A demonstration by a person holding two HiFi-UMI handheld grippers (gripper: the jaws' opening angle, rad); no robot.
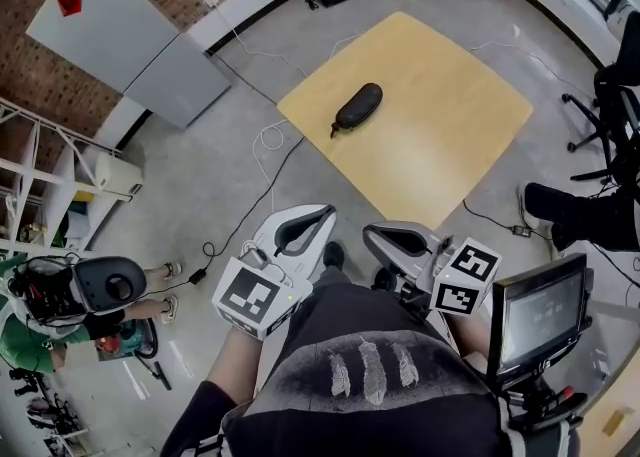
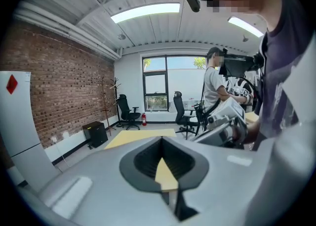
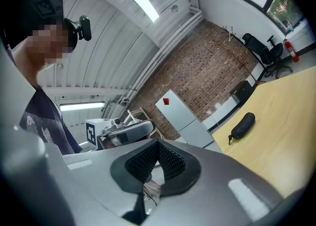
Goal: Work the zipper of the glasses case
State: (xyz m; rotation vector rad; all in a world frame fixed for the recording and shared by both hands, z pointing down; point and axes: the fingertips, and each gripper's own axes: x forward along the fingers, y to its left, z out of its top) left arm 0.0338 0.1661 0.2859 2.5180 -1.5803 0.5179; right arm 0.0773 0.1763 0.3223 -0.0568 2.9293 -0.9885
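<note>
Nearest to me, the left gripper (image 1: 318,217) and right gripper (image 1: 378,235) are held close at my waist, side by side. Both have their jaws pressed together with nothing between the pads. Beyond them lies bare floor (image 1: 200,175) with a cable (image 1: 262,160) trailing across it, so neither tool is near the work. Further out stands the table (image 1: 450,145), and the case (image 1: 357,107) lies flat on its far left part, well apart from both grippers, long axis running diagonally. It appears zipped shut. A small tab (image 1: 335,130) hangs from the end nearest me, and I judge it to be the zipper pull or a loop beside it; it is too small to confirm. I assess the case as light, with a dark fabric-covered shell that gives a little, and likely to slide on the smooth wood. I recommend one gripper pinning the body mid-length and the other pinching the tab.
</note>
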